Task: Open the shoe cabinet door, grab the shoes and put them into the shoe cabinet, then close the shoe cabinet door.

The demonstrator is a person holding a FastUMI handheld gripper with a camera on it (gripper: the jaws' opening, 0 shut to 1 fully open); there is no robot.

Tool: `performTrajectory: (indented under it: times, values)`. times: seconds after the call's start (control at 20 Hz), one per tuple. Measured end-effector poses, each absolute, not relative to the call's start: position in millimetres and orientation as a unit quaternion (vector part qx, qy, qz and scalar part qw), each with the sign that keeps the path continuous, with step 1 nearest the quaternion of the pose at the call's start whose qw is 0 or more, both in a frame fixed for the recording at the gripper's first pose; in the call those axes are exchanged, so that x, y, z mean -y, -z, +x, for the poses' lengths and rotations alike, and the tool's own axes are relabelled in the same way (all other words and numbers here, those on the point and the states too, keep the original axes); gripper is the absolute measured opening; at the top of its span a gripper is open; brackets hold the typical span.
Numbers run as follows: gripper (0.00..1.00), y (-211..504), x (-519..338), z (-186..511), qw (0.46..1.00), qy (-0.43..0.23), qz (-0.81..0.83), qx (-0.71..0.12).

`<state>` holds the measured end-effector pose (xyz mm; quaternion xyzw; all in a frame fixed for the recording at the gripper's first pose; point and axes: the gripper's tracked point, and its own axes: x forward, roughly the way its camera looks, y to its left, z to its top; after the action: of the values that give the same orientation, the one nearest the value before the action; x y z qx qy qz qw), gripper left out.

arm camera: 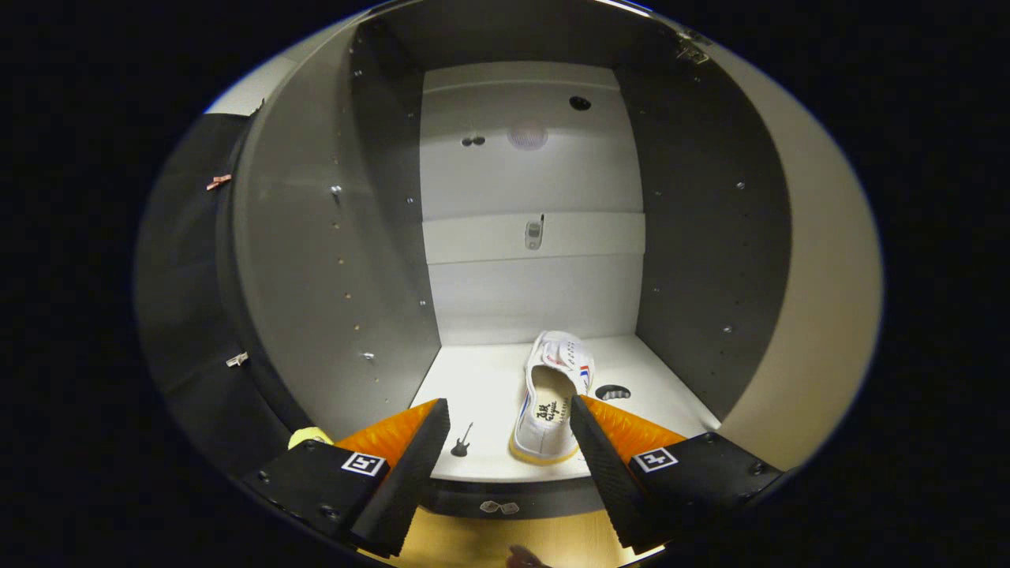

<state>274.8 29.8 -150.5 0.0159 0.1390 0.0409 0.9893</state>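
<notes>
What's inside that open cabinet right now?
One white shoe lies on the cabinet floor, just beyond the open, empty tool. Small stickers dot the floor and back wall. The tool's fingers hide the floor's front corners.

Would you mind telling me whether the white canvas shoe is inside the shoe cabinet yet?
Inside: the white canvas shoe lies on the grey cabinet's white bottom shelf, just ahead of the open tongs, which touch nothing.

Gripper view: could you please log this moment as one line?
door: open | shoe: on cabinet floor, heel toward gripper | gripper: open, fingers apart either side of the heel, not touching
</notes>
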Motion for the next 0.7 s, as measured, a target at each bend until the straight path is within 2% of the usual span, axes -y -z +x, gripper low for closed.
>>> performTrajectory:
  times: [0.7]
  values:
    - [0.97, 75, -9, 63, 0.996, -0.003, 0.023, -0.09]
